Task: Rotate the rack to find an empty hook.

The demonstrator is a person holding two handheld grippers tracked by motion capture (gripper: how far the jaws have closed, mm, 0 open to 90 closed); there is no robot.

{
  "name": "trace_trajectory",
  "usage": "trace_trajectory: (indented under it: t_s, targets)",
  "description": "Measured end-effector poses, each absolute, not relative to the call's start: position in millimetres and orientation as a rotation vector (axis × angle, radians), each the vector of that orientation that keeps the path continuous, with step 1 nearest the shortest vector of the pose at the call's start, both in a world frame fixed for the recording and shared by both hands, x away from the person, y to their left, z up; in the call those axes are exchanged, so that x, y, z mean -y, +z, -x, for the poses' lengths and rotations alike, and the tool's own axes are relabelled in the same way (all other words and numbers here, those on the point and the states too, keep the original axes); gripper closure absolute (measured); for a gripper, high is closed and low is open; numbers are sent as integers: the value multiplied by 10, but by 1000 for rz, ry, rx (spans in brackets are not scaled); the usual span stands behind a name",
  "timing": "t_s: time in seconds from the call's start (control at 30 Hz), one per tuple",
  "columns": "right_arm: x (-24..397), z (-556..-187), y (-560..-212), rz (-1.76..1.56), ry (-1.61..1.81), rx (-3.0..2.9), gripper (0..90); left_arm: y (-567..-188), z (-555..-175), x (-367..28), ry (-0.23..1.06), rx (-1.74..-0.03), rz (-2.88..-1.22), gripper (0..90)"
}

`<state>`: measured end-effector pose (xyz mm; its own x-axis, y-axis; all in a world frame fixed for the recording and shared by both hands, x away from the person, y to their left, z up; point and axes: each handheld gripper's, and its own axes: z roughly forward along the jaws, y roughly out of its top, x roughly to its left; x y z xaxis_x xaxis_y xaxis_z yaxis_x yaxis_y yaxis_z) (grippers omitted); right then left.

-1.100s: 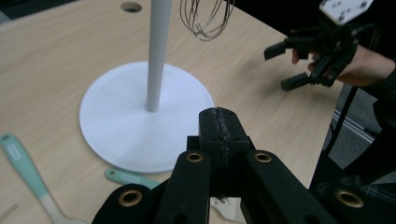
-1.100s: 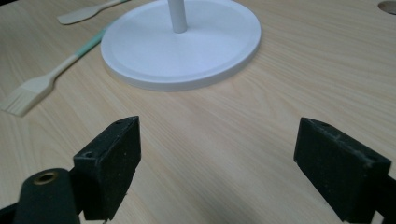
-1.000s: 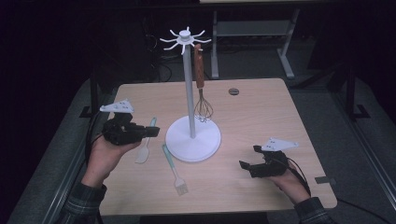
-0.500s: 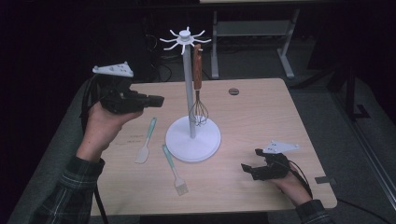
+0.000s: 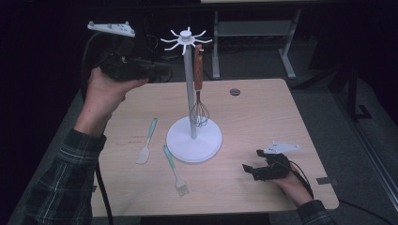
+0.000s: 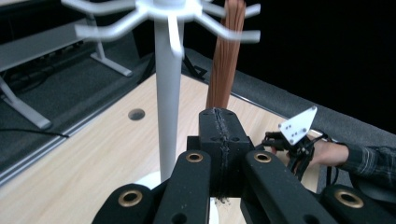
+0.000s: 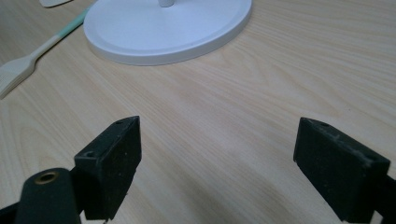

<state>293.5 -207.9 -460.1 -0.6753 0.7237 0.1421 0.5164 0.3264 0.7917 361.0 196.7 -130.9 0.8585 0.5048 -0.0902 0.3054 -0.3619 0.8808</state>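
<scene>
A white utensil stand (image 5: 190, 89) rises from a round base (image 5: 194, 139) in the middle of the wooden table. From one of its top hooks hangs a whisk (image 5: 199, 93) with a brown wooden handle (image 6: 227, 51). My left gripper (image 5: 162, 71) is raised to the left of the stand's top, pointing at the pole; its jaws are shut with nothing between them (image 6: 220, 140). A teal-handled spatula (image 5: 146, 141) and a teal-handled brush (image 5: 174, 169) lie flat left of the base. My right gripper (image 5: 248, 168) rests open near the front right of the table, its jaws wide apart (image 7: 217, 163) over bare wood.
A small round grommet hole (image 5: 234, 92) sits near the table's far edge. A cable hangs from the left gripper down past the table's left side. Desk legs and dark floor lie beyond the table.
My left gripper has risen from table level beside the spatula up to the height of the stand's top. The right gripper has stayed in place.
</scene>
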Motion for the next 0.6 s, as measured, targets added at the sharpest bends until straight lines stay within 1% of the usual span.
trace_trajectory:
  t_s: [0.13,0.33,0.53,0.6]
  targets:
    - [2082,-2939,-4613,-1125,1268,-2361,153,-1224,-3642,-1945,241,-584,-1962,898]
    - [2087,-2940,-4613,-1138,1271,-2356,153,-1094,-3698,-1898,284,-583,-1945,898]
    - [2090,-2941,-4613,-1132,1277,-2354,152,-1097,-3735,-1922,342,-600,-1945,899]
    - [2084,-2937,-4612,-1139,1280,-2356,153,-1103,-3751,-1923,340,-609,-1942,898]
